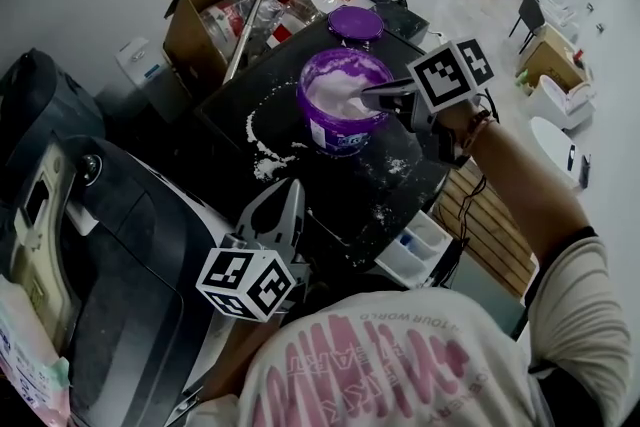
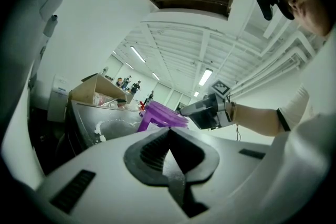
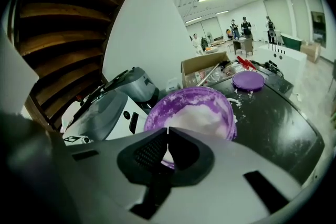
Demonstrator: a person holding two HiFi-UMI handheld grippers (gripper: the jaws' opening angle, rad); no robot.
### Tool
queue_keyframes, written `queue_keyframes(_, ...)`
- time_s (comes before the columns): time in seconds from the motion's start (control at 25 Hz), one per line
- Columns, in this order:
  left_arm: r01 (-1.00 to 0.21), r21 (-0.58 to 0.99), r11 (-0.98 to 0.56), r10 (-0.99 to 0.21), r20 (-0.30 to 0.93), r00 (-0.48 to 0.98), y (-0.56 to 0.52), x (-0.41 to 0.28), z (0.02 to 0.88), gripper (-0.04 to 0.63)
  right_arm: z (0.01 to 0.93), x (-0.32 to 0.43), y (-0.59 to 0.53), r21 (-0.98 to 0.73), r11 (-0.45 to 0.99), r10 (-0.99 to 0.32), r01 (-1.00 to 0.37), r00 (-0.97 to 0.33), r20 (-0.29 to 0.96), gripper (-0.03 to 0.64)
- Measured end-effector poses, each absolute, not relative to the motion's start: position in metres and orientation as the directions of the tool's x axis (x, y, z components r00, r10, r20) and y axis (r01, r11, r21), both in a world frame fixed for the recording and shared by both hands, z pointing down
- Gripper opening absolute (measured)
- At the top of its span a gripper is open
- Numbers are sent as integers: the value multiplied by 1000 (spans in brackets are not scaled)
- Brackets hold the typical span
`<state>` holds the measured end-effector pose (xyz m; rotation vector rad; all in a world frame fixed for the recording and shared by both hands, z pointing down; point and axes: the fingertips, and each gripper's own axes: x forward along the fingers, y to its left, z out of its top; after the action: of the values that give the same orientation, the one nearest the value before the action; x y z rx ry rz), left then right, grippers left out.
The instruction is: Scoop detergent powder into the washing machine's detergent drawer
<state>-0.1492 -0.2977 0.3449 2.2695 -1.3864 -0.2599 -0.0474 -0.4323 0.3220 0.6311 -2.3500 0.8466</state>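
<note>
Head view is showing the right gripper [image 1: 366, 95] reaching over the rim of the purple detergent tub [image 1: 338, 133], its tips dipping toward the white detergent powder [image 1: 335, 87] heaped inside. In the right gripper view the tub [image 3: 227, 113] is sitting directly ahead of and just below the jaws, which are meeting tip to tip. No scoop is showing between them, so I cannot tell whether anything thin is being pinched there. The purple lid [image 1: 356, 22] is lying beyond the tub, farther out than the right gripper's tips. The left gripper [image 1: 296, 185] is hanging on the near side of the tub, apart from it, with its jaws likewise pressed together on nothing and the tub [image 2: 157, 117] ahead of it. The open detergent drawer [image 1: 421, 250] is sticking out below and behind the right gripper, nearer the person. Spilled powder [image 1: 262, 158] is lying on the dark washer top [image 1: 400, 177] between the left gripper and the tub. The step in hand is looking like the loading of powder at the tub. The next move is calling for a level lift out of the tub, then a swing back and down to the drawer without shedding more powder.
</note>
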Motion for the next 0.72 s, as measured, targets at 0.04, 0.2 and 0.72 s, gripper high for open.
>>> queue_keyframes(0.04, -790, 479, -383, -878, 77, 472, -298, -149, 344, 3, 321, -49, -432, -435, 684, -234, -586, -741, 629, 5)
queue_keyframes(0.2, -790, 477, -385, -878, 76, 473, -299, -148, 344, 3, 320, -53, -429, -478, 662, -230, -578, -763, 604, 5)
queue_keyframes(0.72, -783, 477, -399, -873, 62, 483, -299, -144, 340, 3, 314, -63, -411, -592, 601, -211, -537, -821, 530, 5)
